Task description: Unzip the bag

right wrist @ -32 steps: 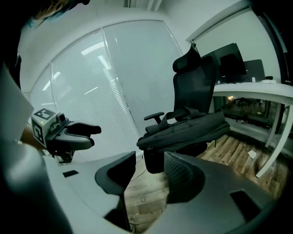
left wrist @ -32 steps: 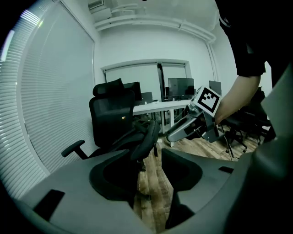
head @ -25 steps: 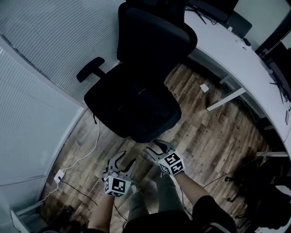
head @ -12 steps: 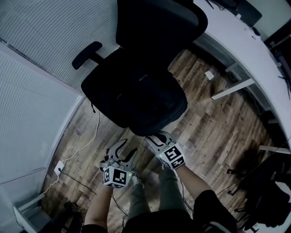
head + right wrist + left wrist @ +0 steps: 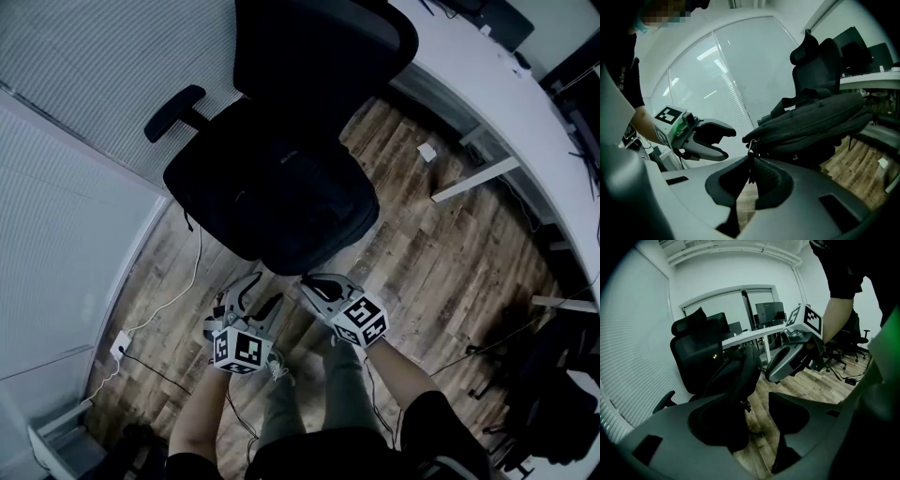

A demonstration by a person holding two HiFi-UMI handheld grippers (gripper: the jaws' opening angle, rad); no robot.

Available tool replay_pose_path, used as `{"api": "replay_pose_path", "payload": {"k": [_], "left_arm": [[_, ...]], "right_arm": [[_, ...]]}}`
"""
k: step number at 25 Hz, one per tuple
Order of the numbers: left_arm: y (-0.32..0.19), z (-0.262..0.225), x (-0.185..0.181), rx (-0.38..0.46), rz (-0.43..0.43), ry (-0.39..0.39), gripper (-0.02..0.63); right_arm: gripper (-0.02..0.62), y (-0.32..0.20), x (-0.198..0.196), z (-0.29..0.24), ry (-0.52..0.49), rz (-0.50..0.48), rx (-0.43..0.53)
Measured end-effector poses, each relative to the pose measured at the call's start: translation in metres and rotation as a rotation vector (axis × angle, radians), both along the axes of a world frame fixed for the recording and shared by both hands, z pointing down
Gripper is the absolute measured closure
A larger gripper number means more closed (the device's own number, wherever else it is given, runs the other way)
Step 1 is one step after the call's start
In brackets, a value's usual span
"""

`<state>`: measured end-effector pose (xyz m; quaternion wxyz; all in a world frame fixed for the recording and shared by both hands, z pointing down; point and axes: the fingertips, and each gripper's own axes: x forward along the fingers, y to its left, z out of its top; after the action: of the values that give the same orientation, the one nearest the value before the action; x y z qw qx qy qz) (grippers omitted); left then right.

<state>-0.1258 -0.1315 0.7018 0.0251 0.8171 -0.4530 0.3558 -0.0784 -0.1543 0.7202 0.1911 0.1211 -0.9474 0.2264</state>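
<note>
A black bag [image 5: 281, 202] lies on the seat of a black office chair [image 5: 319, 56]. In the right gripper view the bag [image 5: 811, 124] shows its zip line, and its metal zipper pull [image 5: 751, 147] hangs at the near corner. My right gripper [image 5: 751, 173] is closing, and its pads meet on that pull. From the head view the right gripper [image 5: 311, 284] sits at the bag's near edge. My left gripper [image 5: 261, 295] hovers just left of it, its jaws opening wide with nothing between them. In the left gripper view the left gripper [image 5: 759, 427] faces the bag [image 5: 740, 376].
A white desk [image 5: 487, 103] curves along the right, with monitors on it. The chair's armrest [image 5: 173, 112] sticks out toward the blinds on the left. A white cable [image 5: 178, 305] runs over the wood floor to a socket [image 5: 120, 345]. The person's legs are below.
The right gripper's jaws, wide open a second ago, have come together at the bag's near edge. Both grippers have crept slightly toward the bag. The left jaws have spread a little.
</note>
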Motion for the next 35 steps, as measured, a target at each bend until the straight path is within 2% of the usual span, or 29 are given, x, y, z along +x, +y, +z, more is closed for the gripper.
{"api": "replay_pose_path", "payload": {"k": [6,12,16,17,19,25,35], "left_arm": [[-0.012,0.000,0.016,0.020,0.066,-0.073,0.351],[-0.030,0.003,0.025,0.027,0.078,-0.124,0.351],[-0.040,0.006,0.030,0.032,0.081,-0.176,0.356],[-0.043,0.006,0.029,0.041,0.067,-0.192,0.366],[-0.047,0.004,0.027,0.056,0.034,-0.214,0.444],[-0.053,-0.001,0.025,0.045,-0.009,-0.222,0.489],[-0.058,-0.007,0.024,-0.001,-0.069,-0.201,0.503]], "right_arm": [[0.548,0.008,0.004,-0.014,-0.066,-0.030,-0.088],[0.549,0.004,0.006,-0.032,-0.179,-0.018,-0.227],[0.551,0.001,0.007,-0.041,-0.215,-0.026,-0.288],[0.551,0.001,0.006,-0.043,-0.223,-0.029,-0.302],[0.551,0.000,0.006,-0.047,-0.236,-0.035,-0.328],[0.551,-0.009,0.010,-0.055,-0.286,-0.028,-0.450],[0.551,-0.029,0.021,-0.069,-0.363,0.007,-0.635]]}}
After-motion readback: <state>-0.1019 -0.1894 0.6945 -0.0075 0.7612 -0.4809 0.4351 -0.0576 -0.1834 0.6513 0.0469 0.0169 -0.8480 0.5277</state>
